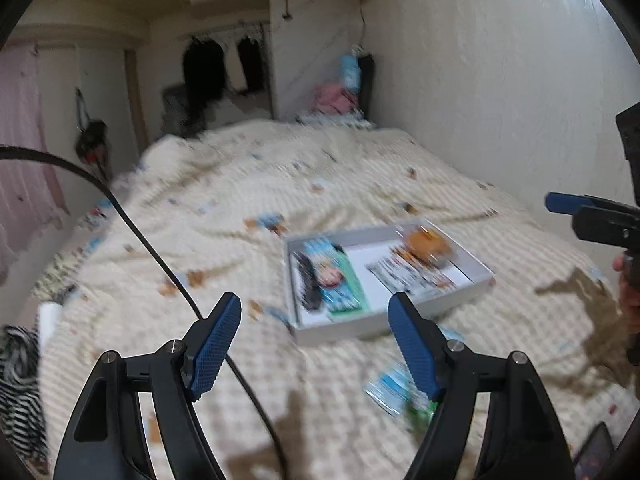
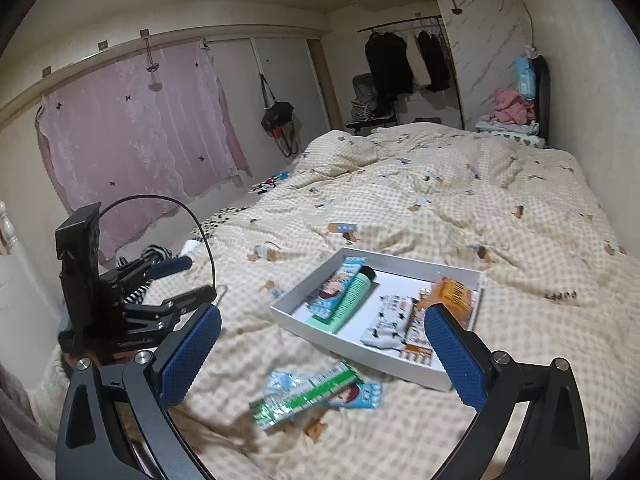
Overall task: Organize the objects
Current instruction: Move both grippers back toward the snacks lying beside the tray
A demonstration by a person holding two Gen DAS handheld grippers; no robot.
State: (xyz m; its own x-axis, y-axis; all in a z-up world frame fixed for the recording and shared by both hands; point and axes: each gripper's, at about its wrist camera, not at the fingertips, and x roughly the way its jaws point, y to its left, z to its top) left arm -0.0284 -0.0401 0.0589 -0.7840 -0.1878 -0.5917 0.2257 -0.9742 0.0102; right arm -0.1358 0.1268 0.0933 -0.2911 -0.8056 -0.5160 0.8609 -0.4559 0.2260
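Note:
A shallow white tray (image 2: 360,354) lies on the checked bedspread (image 2: 460,200). It holds a green tube in its blister pack (image 2: 352,296), a white patterned packet (image 2: 386,320) and an orange packet (image 2: 452,294). A loose green and blue blister pack (image 2: 316,394) lies on the bed just in front of the tray. My right gripper (image 2: 324,356) hovers open above that pack, empty. In the left wrist view the tray (image 1: 340,330) is blurred. My left gripper (image 1: 316,344) stands open and empty over its near edge, with the loose pack (image 1: 394,392) by the right finger.
The other gripper shows at each view's edge: left gripper (image 2: 188,280), right gripper (image 1: 576,216). A black cable (image 1: 152,248) crosses the bed. A striped cloth (image 1: 20,380) lies at the left edge. The wall (image 1: 500,80) bounds the bed's right. Clothes (image 2: 512,106) are piled at the headboard.

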